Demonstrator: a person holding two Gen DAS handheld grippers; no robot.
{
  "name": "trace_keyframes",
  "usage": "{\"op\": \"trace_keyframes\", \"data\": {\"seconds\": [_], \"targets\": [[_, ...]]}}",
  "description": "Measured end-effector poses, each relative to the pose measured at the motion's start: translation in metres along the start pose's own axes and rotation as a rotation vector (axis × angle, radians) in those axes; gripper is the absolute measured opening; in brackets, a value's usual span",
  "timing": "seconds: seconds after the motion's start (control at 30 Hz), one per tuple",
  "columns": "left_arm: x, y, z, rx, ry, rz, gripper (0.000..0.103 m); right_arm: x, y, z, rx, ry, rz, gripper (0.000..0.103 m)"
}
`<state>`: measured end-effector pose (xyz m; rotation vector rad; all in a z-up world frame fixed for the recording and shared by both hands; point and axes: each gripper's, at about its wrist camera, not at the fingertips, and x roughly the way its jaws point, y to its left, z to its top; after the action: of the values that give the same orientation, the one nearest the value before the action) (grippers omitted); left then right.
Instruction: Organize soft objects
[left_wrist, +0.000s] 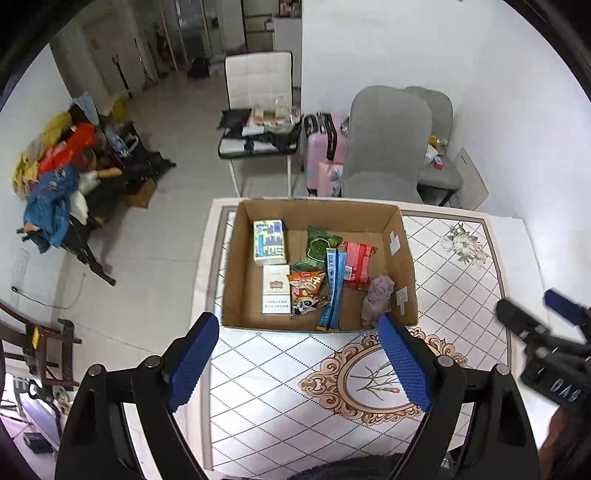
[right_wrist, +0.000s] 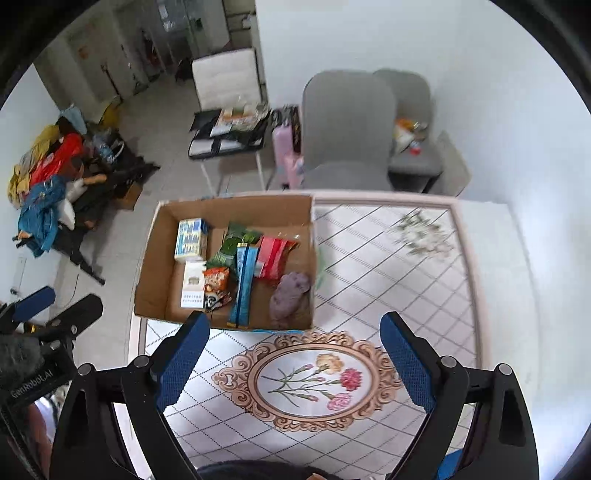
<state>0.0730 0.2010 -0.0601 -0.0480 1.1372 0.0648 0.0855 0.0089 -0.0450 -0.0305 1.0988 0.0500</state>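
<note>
An open cardboard box (left_wrist: 243, 295) (right_wrist: 155, 295) stands on the table's far left part. Inside lie a blue-white tissue pack (left_wrist: 269, 242) (right_wrist: 191, 238), a white carton (left_wrist: 276, 290), a green packet (left_wrist: 317, 247), an orange snack bag (left_wrist: 306, 286), a long blue sachet (left_wrist: 334, 288) (right_wrist: 243, 284), a red packet (left_wrist: 356, 264) (right_wrist: 275, 256) and a crumpled purple cloth (left_wrist: 377, 301) (right_wrist: 290, 297). My left gripper (left_wrist: 299, 360) is open and empty, hovering before the box's near wall. My right gripper (right_wrist: 295, 360) is open and empty over the flower medallion (right_wrist: 314, 380).
The table carries a white diamond-pattern cloth (left_wrist: 461, 280) (right_wrist: 399, 266). Grey chairs (left_wrist: 388, 144) (right_wrist: 347, 129) stand behind it, a white chair (left_wrist: 258, 110) with clutter further back, and a pink suitcase (left_wrist: 321, 151). A clothes pile (left_wrist: 59, 177) lies on the floor at left.
</note>
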Motion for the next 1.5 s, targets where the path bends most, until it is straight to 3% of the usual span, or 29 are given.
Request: {"op": "trace_keyframes", "data": {"seconds": [0.27, 0.47, 0.87, 1.5], "targets": [[-0.062, 0.001, -0.016, -0.019, -0.079, 0.013, 0.088, -0.070, 0.000, -0.013, -0.033, -0.076, -0.020, 0.095], [-0.082, 0.003, -0.023, -0.043, -0.098, 0.007, 0.088, -0.101, 0.003, -0.024, -0.046, -0.103, -0.013, 0.095], [-0.095, -0.002, -0.041, -0.043, -0.079, 0.001, 0.088, -0.122, -0.004, -0.038, -0.038, -0.096, -0.041, 0.095], [-0.095, -0.009, -0.052, -0.035, -0.053, -0.012, 0.088, -0.117, -0.006, -0.042, -0.026, -0.083, -0.034, 0.095]]}}
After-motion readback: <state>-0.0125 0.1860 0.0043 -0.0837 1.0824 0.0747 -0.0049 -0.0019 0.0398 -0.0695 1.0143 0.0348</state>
